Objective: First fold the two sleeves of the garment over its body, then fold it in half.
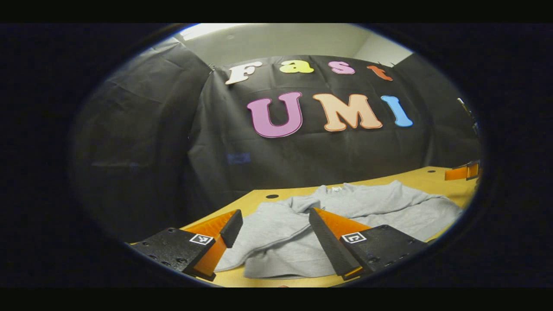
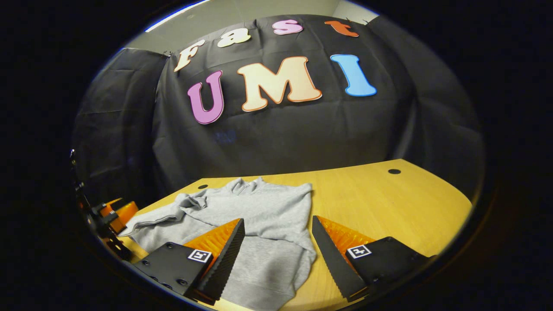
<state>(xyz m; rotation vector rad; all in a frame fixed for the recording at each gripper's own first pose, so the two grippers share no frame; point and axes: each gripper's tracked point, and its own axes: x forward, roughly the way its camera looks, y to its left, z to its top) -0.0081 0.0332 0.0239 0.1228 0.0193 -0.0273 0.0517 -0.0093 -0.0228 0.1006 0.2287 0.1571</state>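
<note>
**Both grippers hovering open over a half-folded grey garment**

The grey garment (image 1: 345,211) is lying on the wooden tabletop (image 2: 389,203), spread across the lower middle of both views with its collar pointing toward the black cloth wall at the back. In the left gripper view, the left hand-held gripper (image 1: 272,235) is sitting at the bottom centre with its fingers spread apart, nothing between them, framing the bunched cloth just beyond. That bunching looks like a sleeve (image 1: 281,211) already lying across the body, though its folds are too rumpled for me to be sure.

In the right gripper view, the right hand-held gripper (image 2: 278,246) is likewise gaping at the bottom centre, straddling the garment's near right edge without gripping it. I'm reading this open, low stance as readiness to pinch cloth at each side, so both can lift together.

The other gripper is peeking in at the right edge of the left gripper view and at the lower left of the right gripper view.
</note>
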